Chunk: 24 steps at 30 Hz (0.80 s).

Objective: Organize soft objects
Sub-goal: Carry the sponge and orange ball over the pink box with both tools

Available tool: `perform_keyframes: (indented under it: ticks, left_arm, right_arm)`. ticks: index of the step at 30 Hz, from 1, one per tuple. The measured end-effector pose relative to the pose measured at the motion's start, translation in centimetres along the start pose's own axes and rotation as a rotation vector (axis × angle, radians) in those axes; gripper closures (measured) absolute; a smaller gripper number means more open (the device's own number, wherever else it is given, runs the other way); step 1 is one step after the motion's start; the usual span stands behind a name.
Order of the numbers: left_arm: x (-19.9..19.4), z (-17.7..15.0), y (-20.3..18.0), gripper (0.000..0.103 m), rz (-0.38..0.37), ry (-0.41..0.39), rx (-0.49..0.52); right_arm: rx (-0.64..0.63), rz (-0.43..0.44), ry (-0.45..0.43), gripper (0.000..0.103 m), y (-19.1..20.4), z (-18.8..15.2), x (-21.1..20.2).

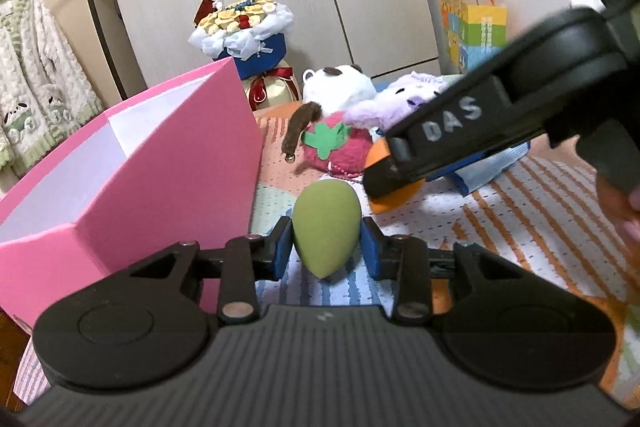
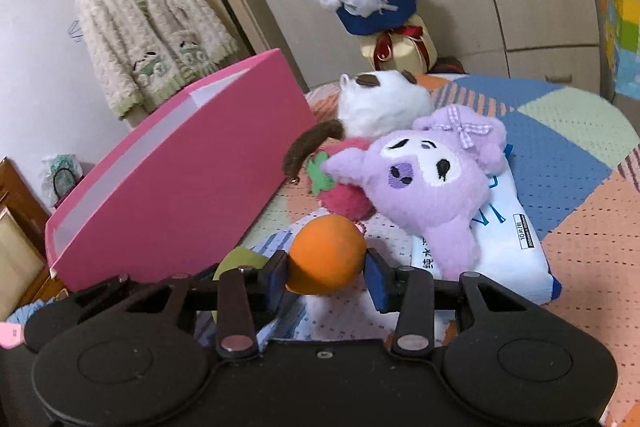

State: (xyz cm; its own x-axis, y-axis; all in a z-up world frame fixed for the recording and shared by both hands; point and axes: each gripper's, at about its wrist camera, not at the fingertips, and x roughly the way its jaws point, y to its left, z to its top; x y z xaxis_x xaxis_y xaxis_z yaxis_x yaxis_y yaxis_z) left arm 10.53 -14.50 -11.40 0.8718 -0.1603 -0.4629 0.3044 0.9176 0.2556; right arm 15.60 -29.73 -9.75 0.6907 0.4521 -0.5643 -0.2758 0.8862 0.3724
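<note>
Left gripper: jaws narrow, blue pads pressed on either flank of a green egg-shaped sponge, blunt end forward, pointed tip toward the camera. It looks held just above the patchwork bedspread.

Right gripper: pads closed against the sides of an orange sponge of similar shape. No earlier picture to compare. In the left wrist view the same gripper crosses in from the right with orange foam showing at its tip.

Pink box: open-topped, white inside, sits on the bed just left of both sponges. Looks empty from here, though the floor of it is not fully visible.

Still on the bed beyond the sponges: purple plush lying partly on a white-and-blue soft pack, a red strawberry plush touching it, a white plush behind.

Handling, my judgement: the sponges are very light and squashy, matte foam, not slippery and not fragile. Grip across the widest part of the body; toward the taper a sponge would likely squirt out. A firm squeeze only deforms them, so moderate pressure should do. The plushes are bulkier and floppy; best pinched by a limb, ear or a fold of body.
</note>
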Motion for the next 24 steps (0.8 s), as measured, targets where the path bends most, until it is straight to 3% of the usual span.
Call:
perform_keyframes:
  ticks: [15,24]
  left_arm:
    - [-3.1,-1.0,2.1,0.068,-0.171,0.063,-0.1]
    - [-7.3,-1.8,4.1,0.068,-0.257,0.057,-0.155]
  right_arm:
    - [-0.122,-0.165,-0.058,0.056,2.1,-4.4,-4.6]
    - [-0.266,-0.306,-0.073,0.056,6.5,-7.4,-7.7]
